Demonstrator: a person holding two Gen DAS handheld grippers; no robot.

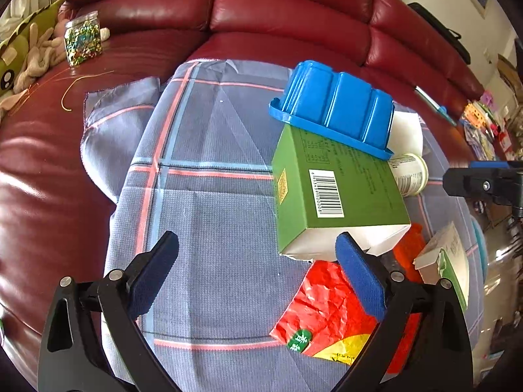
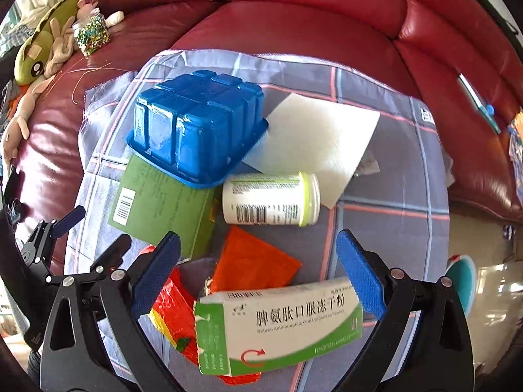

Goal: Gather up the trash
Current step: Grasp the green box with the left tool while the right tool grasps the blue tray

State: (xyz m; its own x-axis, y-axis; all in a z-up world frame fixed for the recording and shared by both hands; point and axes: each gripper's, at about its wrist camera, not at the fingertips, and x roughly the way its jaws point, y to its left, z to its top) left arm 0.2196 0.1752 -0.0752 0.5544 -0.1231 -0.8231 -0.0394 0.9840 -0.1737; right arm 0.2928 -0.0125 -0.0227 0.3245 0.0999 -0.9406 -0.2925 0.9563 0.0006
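Looking down, I have my left gripper (image 1: 256, 271) and right gripper (image 2: 258, 271) both spread wide, holding nothing. The trash lies on the plaid cloth (image 2: 376, 228) over the red sofa (image 2: 294, 32). I judge the blue tray (image 2: 199, 127), perched tilted on the green box (image 2: 163, 205), could slide off if nudged. I count one tray, two boxes including the white medicine box (image 2: 281, 323), one bottle (image 2: 271, 199), one paper sheet (image 2: 313, 137), two red-orange wrappers.

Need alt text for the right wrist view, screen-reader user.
The open right gripper hovers over trash on a plaid cloth spread across a red leather sofa. A white-and-green medicine box lies nearest, with an orange packet, white bottle, overturned blue plastic tray and green box beyond.
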